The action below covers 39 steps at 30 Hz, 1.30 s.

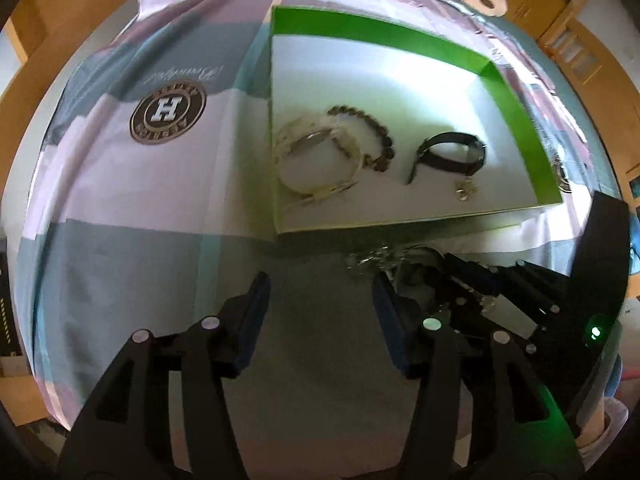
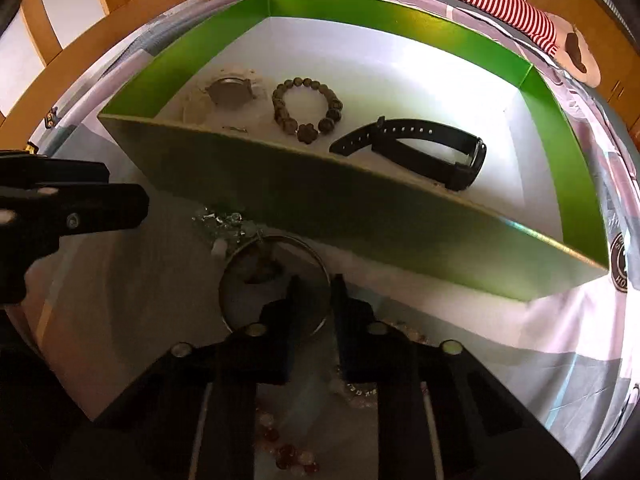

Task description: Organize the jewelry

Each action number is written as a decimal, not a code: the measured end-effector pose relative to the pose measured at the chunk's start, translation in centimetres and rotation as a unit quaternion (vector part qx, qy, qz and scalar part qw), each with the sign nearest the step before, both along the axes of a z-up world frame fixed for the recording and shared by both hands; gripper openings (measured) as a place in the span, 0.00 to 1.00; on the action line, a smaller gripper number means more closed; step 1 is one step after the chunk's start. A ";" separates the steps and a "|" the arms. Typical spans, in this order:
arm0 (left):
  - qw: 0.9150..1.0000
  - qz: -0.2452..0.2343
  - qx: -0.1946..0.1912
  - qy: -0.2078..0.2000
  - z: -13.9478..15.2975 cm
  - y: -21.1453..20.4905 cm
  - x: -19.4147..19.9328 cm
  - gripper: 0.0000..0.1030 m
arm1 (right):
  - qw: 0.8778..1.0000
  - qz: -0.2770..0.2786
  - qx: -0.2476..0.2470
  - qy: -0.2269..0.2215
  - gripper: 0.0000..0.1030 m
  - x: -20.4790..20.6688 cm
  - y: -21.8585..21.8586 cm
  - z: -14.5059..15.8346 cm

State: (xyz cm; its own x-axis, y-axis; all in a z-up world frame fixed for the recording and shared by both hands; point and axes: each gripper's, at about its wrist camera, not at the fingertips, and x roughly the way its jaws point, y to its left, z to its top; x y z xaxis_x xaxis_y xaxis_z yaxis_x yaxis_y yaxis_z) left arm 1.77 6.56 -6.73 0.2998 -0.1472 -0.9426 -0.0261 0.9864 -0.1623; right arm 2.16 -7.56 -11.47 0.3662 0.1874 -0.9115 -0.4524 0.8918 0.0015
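Note:
A green box with a white floor lies on the bed sheet. It holds a white watch, a dark bead bracelet and a black watch. On the sheet in front of the box's near wall lie a thin silver bangle and a glittery chain. My right gripper points down at the bangle, its jaws shut on the wire of the bangle's right side. Just left of it, my left gripper hangs open over bare sheet with nothing between its fingers.
Red and clear beads lie on the sheet under the right gripper's body. A round logo is printed on the sheet left of the box. A striped pillow lies behind the box, and a wooden bed frame rings the sheet.

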 end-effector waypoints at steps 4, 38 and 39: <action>1.000 0.003 -0.003 0.007 -0.1 0.3 0.1 0.53 | 0.999 0.024 0.028 0.026 0.04 -1.8 -0.8 0.9; 0.998 -0.053 0.030 0.022 -2.0 -3.8 -0.6 0.55 | 0.995 -0.094 0.014 0.018 0.19 0.1 -6.9 0.0; 0.998 -0.051 0.030 0.023 -2.1 -3.7 -0.6 0.55 | 0.996 -0.087 0.014 0.015 0.09 0.1 -6.8 0.2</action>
